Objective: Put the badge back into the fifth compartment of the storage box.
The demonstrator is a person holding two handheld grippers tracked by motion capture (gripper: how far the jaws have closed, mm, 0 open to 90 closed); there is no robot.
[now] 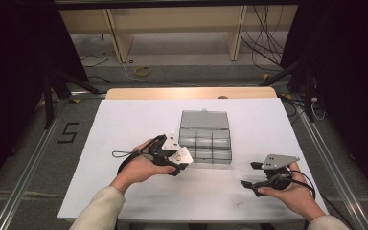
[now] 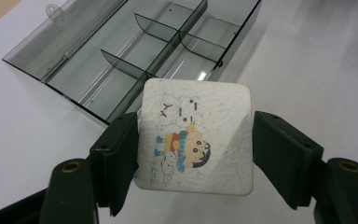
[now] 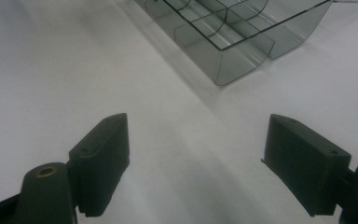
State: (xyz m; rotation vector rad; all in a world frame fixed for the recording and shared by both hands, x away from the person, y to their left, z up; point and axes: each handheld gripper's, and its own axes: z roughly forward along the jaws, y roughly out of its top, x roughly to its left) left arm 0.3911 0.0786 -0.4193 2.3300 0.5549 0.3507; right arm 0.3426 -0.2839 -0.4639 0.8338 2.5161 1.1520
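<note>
White square card [image 2: 195, 140] with a cartoon print clamped between left gripper [image 2: 193, 154] jaws, lower centre of frame, clear smoky plastic divider box [image 2: 135, 51] lid-open behind it, upper left, right gripper [image 3: 198, 158] jaws wide apart, empty, over white table [image 3: 51, 70].

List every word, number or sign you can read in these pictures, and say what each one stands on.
"5": black mark on the grey floor left of the white table.
"YY": small letters on the white square cartoon coaster gripped by the left gripper; the other marks are too small to read.
</note>
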